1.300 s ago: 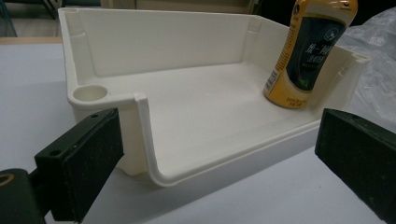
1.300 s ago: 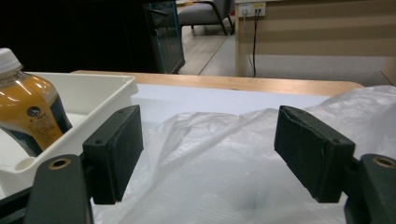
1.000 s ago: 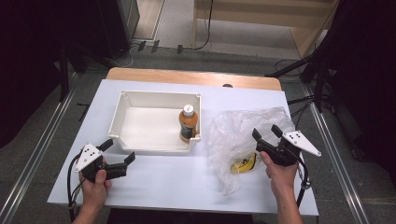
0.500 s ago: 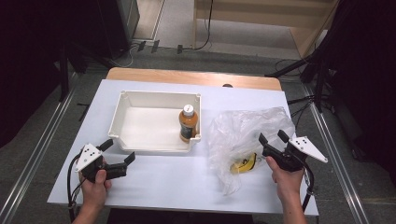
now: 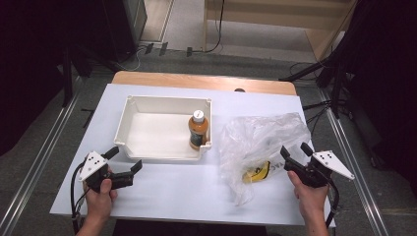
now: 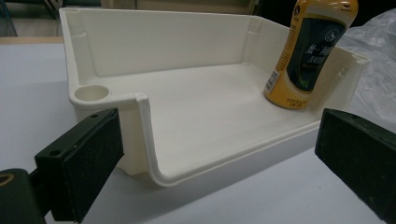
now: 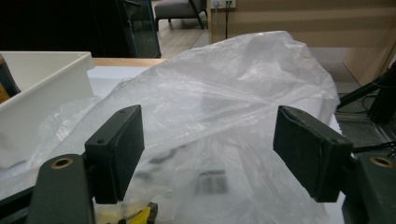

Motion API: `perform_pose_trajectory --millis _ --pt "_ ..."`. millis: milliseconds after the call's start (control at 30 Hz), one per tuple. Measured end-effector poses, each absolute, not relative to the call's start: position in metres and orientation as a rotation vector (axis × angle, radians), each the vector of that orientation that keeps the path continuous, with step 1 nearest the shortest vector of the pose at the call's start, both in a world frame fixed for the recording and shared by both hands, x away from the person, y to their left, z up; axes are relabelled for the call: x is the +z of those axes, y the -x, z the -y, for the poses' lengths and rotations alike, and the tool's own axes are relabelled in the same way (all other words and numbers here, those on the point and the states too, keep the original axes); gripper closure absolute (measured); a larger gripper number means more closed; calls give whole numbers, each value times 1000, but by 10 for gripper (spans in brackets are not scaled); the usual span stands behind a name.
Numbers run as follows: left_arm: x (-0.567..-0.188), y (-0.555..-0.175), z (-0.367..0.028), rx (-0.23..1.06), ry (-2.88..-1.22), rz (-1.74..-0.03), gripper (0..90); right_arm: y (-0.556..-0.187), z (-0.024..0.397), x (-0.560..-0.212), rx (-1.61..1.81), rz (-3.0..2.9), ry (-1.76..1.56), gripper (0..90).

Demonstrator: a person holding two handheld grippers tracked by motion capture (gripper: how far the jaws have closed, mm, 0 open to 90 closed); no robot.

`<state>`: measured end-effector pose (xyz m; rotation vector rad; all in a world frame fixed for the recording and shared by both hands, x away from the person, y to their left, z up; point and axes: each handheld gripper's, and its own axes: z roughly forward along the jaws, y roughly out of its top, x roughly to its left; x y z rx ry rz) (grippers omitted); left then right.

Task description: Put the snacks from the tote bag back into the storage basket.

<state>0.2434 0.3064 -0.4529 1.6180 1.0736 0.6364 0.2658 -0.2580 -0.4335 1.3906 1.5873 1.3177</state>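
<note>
A white plastic bin [image 5: 167, 100] stands on the table left of centre, and an orange-brown bottle [image 5: 198, 130] with a white cap stands upright in its right near corner. A crumpled clear plastic bag [image 5: 263, 137] lies to the right, with a yellow item [image 5: 258, 172] inside near its front. My left gripper [image 5: 125, 160] rests open just before the bin's near left corner. Its view looks into the bin [image 6: 163, 42] at the bottle [image 6: 308, 51]. My right gripper [image 5: 295, 150] is open at the bag's right edge. The bag [image 7: 224, 93] lies just beyond its pads [image 7: 121, 149], apart from them.
The white tabletop [image 5: 162, 196] has bare surface in front of the bin and between the two hands. A wooden strip [image 5: 201, 81] runs along the far edge. Metal rails [image 5: 44, 162] flank the table, and cables lie on the floor beyond.
My right gripper has drawn a little to the right and toward the near edge, off the bag's side. The left gripper, bin, bottle and bag have stayed put.
</note>
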Motion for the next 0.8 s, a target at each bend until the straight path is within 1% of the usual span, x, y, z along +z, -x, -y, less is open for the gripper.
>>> perform_pose_trajectory --millis 433,800 --pt "-453 -244 -307 635 -1611 -1076 14 -246 276 -446 1276 -1614 -1381 248" --pt "-453 -244 -307 631 -1615 -1072 14 -241 284 -450 1296 -1582 -1421 247"
